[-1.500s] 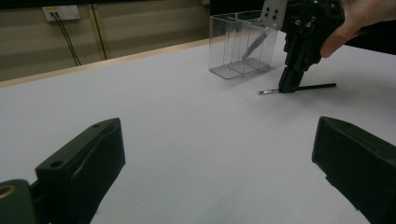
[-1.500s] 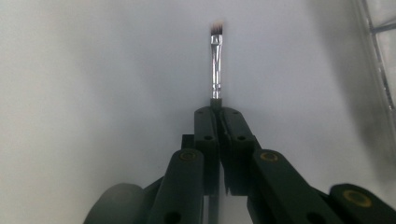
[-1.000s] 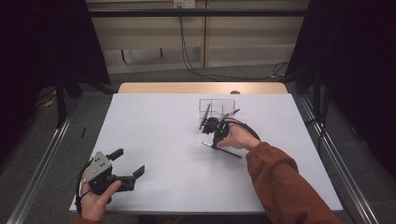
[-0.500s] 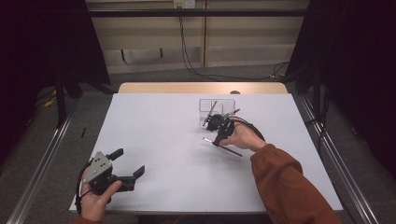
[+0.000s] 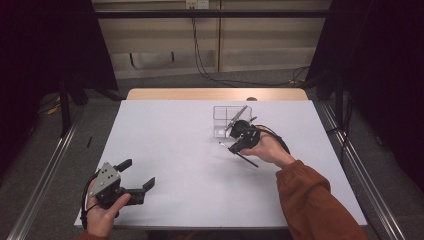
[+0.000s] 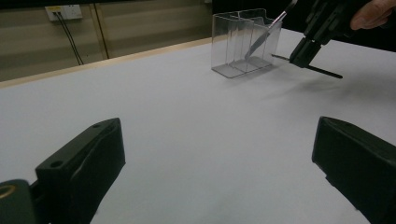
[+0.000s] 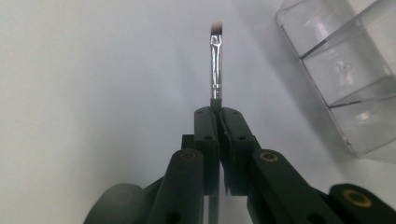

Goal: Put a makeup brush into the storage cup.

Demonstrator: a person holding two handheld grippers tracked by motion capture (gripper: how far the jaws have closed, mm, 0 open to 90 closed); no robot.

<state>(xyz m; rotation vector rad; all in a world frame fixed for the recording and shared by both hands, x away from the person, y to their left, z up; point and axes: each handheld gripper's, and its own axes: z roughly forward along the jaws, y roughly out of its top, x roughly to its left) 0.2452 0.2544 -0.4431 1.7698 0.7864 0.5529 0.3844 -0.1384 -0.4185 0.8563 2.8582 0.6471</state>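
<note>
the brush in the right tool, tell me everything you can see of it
The brush is a thin makeup-type brush: a short dark angled tuft, a shiny silver ferrule and a slim black handle. The right tool is shut on it near the ferrule, bristles pointing away from the hand. It hangs above the white table, beside the clear organizer, touching neither.

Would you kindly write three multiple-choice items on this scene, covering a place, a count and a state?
1. Where is the clear organizer?
A. Far half of the table
B. Beside the left gripper
C. On the floor

2. How many brushes stand in the organizer?
A. None
B. One
C. Three

3. How is the right gripper?
A. Wide open
B. Shut on the brush
C. Shut on nothing

Answers: 1 A, it stands far from the left gripper; 2 B, one brush leans inside; 3 B, its fingers clamp the handle.
</note>
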